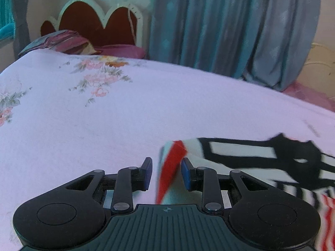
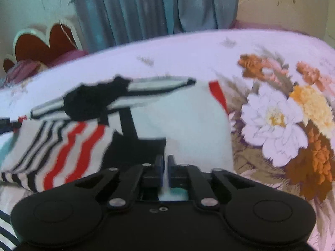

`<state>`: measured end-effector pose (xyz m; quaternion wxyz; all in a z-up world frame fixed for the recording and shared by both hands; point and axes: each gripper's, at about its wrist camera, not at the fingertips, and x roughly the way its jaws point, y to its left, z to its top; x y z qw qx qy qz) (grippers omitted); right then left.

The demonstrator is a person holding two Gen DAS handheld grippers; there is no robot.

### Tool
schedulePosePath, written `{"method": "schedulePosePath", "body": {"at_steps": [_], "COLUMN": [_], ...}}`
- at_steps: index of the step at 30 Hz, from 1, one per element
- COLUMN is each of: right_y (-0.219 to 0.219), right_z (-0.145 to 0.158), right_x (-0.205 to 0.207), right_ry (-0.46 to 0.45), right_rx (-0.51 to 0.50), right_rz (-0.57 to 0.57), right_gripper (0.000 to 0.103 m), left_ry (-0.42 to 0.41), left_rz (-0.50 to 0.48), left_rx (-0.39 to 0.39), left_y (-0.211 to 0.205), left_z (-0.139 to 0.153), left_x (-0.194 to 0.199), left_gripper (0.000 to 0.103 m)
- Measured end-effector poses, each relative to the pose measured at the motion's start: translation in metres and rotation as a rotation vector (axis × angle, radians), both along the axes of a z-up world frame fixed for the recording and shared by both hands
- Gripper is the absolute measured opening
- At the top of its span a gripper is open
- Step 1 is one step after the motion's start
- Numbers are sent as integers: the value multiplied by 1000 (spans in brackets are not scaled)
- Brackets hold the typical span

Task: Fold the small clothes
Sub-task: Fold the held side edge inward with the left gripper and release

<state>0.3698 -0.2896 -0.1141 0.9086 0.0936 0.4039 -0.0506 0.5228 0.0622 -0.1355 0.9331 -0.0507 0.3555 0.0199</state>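
A small white garment [image 2: 188,125] with black bands and red and black stripes lies on the bed. In the left wrist view its red-trimmed edge [image 1: 171,167] hangs between the fingers of my left gripper [image 1: 166,173], whose jaws stand apart around it. The rest of the garment [image 1: 251,156] spreads to the right. In the right wrist view my right gripper [image 2: 165,167] is shut on a fold of the white cloth. The striped part [image 2: 62,146] lies to its left.
The bed is covered by a pale floral sheet [image 1: 125,115] with large printed flowers [image 2: 282,115] at the right. Pillows [image 1: 62,44] and a scalloped headboard [image 1: 94,21] stand at the far end. Grey-blue curtains [image 1: 230,25] hang behind the bed.
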Motion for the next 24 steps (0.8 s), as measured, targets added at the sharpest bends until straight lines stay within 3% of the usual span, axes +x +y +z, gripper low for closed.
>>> {"method": "schedulePosePath", "body": {"at_steps": [2,5,10,16,24], "right_y": [3,17,38,46,49], "right_z": [10,16,5,-13,6], "right_x": [-4,-2,6,13,-4], "right_ry": [-47,-61,-10,46,22], "right_rx": [21,31,7,-91,-62], "right_rz": [14,60,107,135,148], "right_gripper": [21,21,21,20,23], "left_ry": [1,16,37,34,42], "left_rz": [-27,-56,-99,-122,-104], "left_rx": [-12,-47,-22,49,-1], "left_y": [-1,-5,-17,-19,-22], "left_z": [6,9,-3,-17,1], "left_x": [-17,-49,-93,-104,-116], "left_gripper": [29,29,29,29,29]}}
